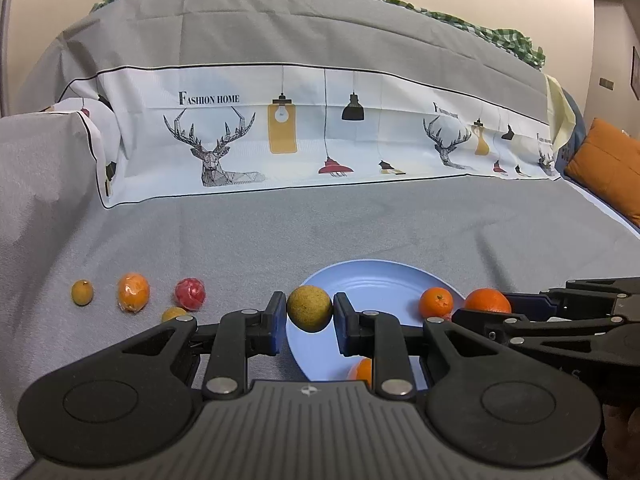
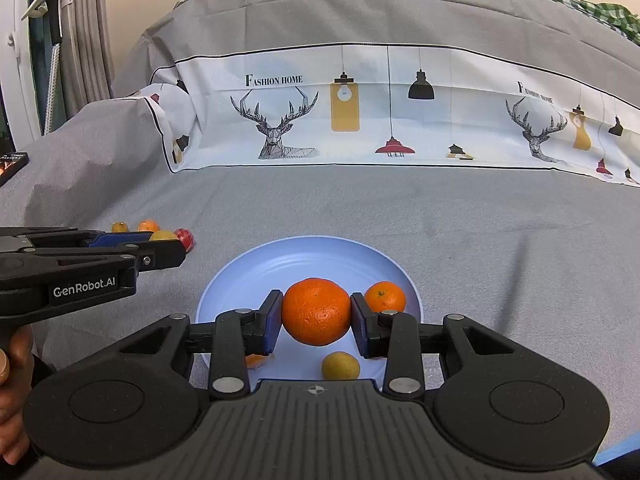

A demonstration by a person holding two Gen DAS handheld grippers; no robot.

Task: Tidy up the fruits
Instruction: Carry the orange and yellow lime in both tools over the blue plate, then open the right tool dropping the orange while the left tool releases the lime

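Left wrist view: the left gripper (image 1: 310,316) is clamped on a yellow-green fruit (image 1: 309,308), both blue pads pressing its sides. The fruit sits right at the fingertips, centred between them and raised over the near-left rim of the blue plate (image 1: 360,276). It is close to round, slightly taller than wide, so its long axis runs roughly up and down. On the plate, a small orange (image 1: 436,301) lies near the right rim, and a further orange piece (image 1: 362,370) shows at the near edge, half hidden by the right finger. The right gripper (image 1: 486,308) comes in from the right edge with a large orange (image 1: 487,300) at its tips. Left of the plate, 4 loose fruits lie on the grey cloth (image 1: 360,224): a small yellow one (image 1: 82,291), a wrapped orange one (image 1: 133,291), a wrapped red one (image 1: 190,293) and a yellow one (image 1: 174,313) partly behind the finger. Beyond the plate the cloth is bare up to the printed backrest.

Right wrist view: the right gripper (image 2: 316,314) grips the large orange (image 2: 316,311) squarely between its pads, stem dimple facing up (near round, no clear long axis), above the plate (image 2: 304,256). The small orange (image 2: 385,297) sits just right of it; a yellow fruit (image 2: 340,365) lies below. The left gripper (image 2: 164,242) enters from the left.
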